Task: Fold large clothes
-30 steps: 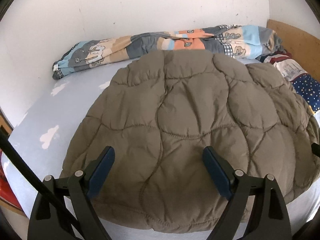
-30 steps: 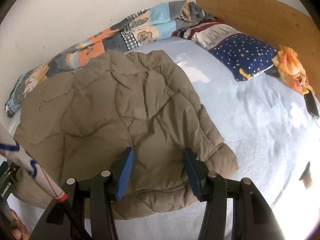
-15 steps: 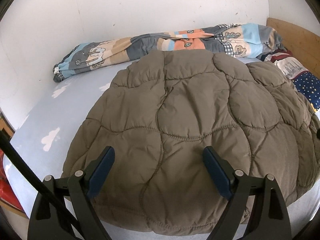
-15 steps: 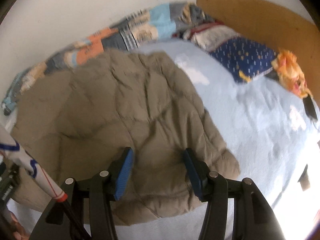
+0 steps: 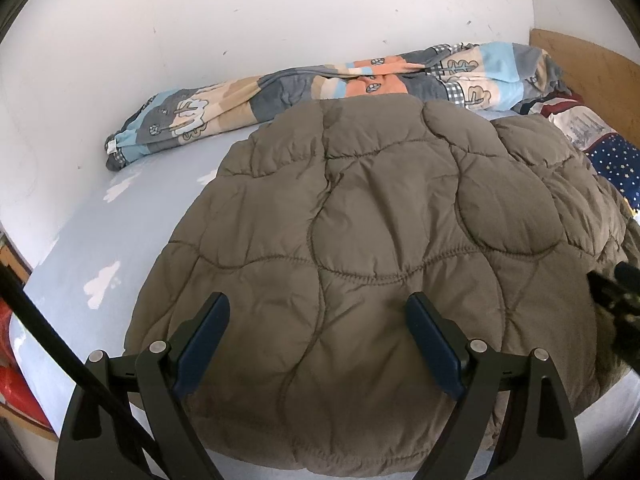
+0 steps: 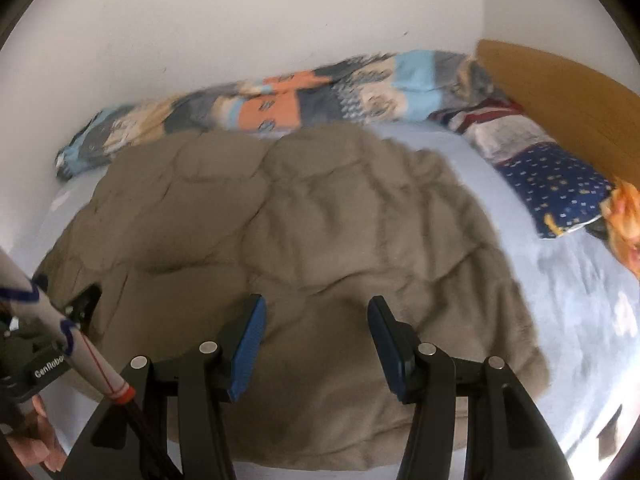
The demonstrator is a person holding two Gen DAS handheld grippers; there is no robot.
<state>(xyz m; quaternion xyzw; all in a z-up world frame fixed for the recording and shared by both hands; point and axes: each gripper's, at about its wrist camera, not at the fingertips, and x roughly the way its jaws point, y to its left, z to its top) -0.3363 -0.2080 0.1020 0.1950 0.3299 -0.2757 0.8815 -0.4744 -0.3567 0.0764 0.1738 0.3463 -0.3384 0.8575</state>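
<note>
A brown quilted jacket lies spread flat on the light blue bed sheet. My left gripper hovers over the jacket's near edge, open wide, with nothing between its blue pads. In the blurred right wrist view my right gripper hangs over the near part of the jacket, jaws parted and empty. The right gripper's tip shows at the right edge of the left wrist view. The left gripper's body and a hand appear at the lower left of the right wrist view.
A rolled patchwork duvet lies along the white wall behind the jacket. A star-print pillow, an orange cloth and a wooden headboard are at the right. The bed's left edge borders something red.
The right gripper has swung left across the jacket, so more of the jacket lies under it, and its view is now blurred. The left gripper and the jacket have stayed put.
</note>
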